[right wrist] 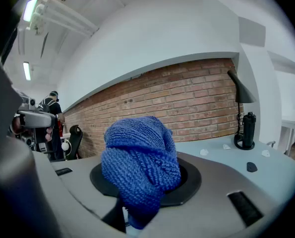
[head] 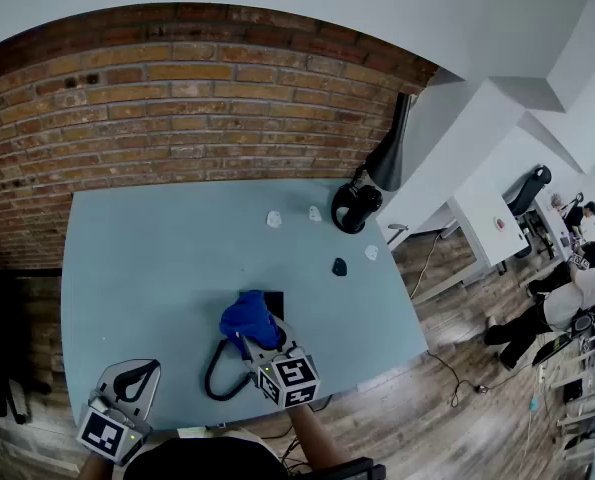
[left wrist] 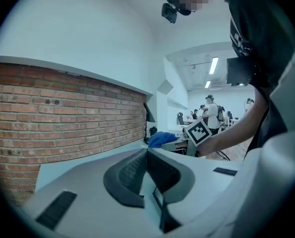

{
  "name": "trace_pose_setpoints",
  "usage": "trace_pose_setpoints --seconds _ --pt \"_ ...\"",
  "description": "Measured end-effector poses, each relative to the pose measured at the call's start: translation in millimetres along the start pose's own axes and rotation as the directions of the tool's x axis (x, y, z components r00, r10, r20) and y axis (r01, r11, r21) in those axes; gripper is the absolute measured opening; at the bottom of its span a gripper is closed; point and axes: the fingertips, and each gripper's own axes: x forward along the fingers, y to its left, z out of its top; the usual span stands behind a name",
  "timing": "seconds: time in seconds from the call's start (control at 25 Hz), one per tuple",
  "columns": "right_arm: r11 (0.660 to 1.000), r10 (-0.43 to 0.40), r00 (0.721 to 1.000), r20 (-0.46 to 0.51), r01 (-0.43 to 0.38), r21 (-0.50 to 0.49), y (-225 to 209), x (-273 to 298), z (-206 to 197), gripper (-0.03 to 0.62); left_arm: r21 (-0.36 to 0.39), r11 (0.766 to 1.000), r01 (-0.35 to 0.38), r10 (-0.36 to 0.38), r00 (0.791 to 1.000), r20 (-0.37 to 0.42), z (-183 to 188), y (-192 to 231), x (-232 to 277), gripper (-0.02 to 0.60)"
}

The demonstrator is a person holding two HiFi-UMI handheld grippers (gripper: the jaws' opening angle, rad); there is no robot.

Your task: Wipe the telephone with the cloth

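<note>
My right gripper (head: 258,345) is shut on a bunched blue cloth (head: 248,318) over the near middle of the pale blue table (head: 157,258). In the right gripper view the blue cloth (right wrist: 140,165) bulges out from between the jaws of the right gripper (right wrist: 136,205) and hides their tips. A flat black corner, apparently the telephone (head: 274,302), shows just behind the cloth; most of it is hidden. A black cord (head: 215,372) loops toward the front edge. My left gripper (head: 135,377) hovers at the table's near left corner, shut and holding nothing. In the left gripper view the left gripper (left wrist: 147,155) has its pads pressed together.
A black lamp base (head: 355,208) stands at the far right of the table, with small white bits (head: 274,219) and a small dark piece (head: 339,266) near it. A brick wall (head: 177,108) runs behind. People sit at desks on the right (head: 567,288).
</note>
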Motion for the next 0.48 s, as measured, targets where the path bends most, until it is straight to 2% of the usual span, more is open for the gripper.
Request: trace_pose_setpoints --seconds 0.2,0.48 --pt "1.000 -0.030 0.999 -0.018 0.030 -0.005 -17 11 0 0.167 -0.064 0.996 -0.054 0.052 0.998 -0.032 -15 15 -15 0.003" --pt "0.997 -0.046 0.998 -0.032 0.044 -0.068 -37 34 4 0.168 -0.072 0.992 -0.099 0.096 0.994 -0.053 -27 21 -30 0.003"
